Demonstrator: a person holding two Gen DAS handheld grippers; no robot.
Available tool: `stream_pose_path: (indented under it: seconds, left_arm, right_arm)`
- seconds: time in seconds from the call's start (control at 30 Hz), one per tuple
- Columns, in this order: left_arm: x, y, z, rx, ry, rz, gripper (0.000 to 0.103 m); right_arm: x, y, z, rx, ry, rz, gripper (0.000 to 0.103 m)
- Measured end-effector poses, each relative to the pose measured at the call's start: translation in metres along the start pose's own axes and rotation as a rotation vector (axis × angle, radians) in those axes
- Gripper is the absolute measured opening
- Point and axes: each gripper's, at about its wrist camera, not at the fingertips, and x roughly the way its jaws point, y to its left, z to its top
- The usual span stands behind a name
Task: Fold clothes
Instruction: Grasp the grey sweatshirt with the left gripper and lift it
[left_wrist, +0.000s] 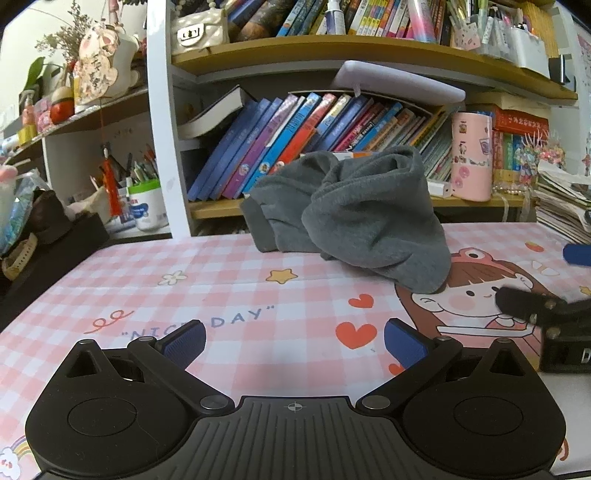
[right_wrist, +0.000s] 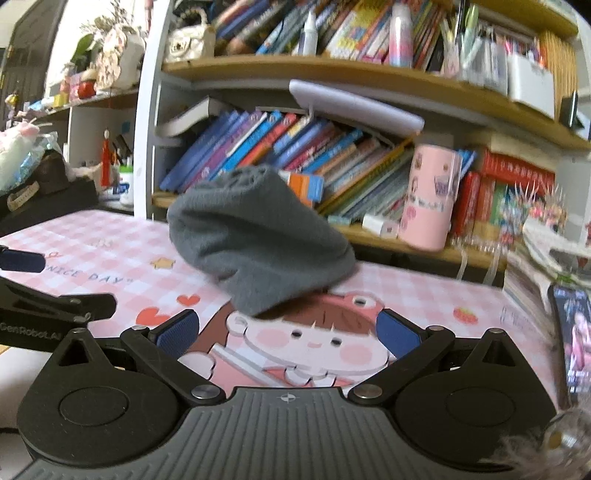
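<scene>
Pink checked mat (left_wrist: 229, 266) carries the crumpled grey garment (left_wrist: 354, 214) ahead of both wide-spread tools, left gripper (left_wrist: 293, 341) and right gripper (right_wrist: 286, 332) (both empty), so I think each should pinch an outer edge and first pull it flat.

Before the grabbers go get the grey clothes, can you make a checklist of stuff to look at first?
1. Left gripper open and holding nothing: ok.
2. Right gripper open and holding nothing: ok.
3. Grey garment spread flat for folding: not ok, it sits in a crumpled heap.
4. Bare stretch of pink checked mat between the grippers and the heap: ok.
5. Things near the work area: not ok, a phone lies at the mat's right side close to the right gripper.
6. Which kind of garment it is, and where its hems or sleeves are: cannot tell, only a ribbed edge shows at the left.
</scene>
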Motion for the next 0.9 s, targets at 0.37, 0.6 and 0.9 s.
stream_pose_path:
  seconds: [0.37,0.6,0.9]
  left_arm:
    - [-0.010,-0.009,0.000,0.054,-0.058,0.045,0.103]
    - [-0.015,-0.008,0.000,0.060,-0.096,-0.057,0.103]
    - [-0.014,0.001,0.000,-0.011,-0.102,0.018,0.103]
  right_arm:
    - [0.003,-0.014,0.002,0.020,-0.050,0.045,0.103]
    - [0.003,-0.008,0.002,-0.003,-0.042,0.105,0.103]
    - [0.014,-0.021,0.001,0.094,0.040,0.110,0.103]
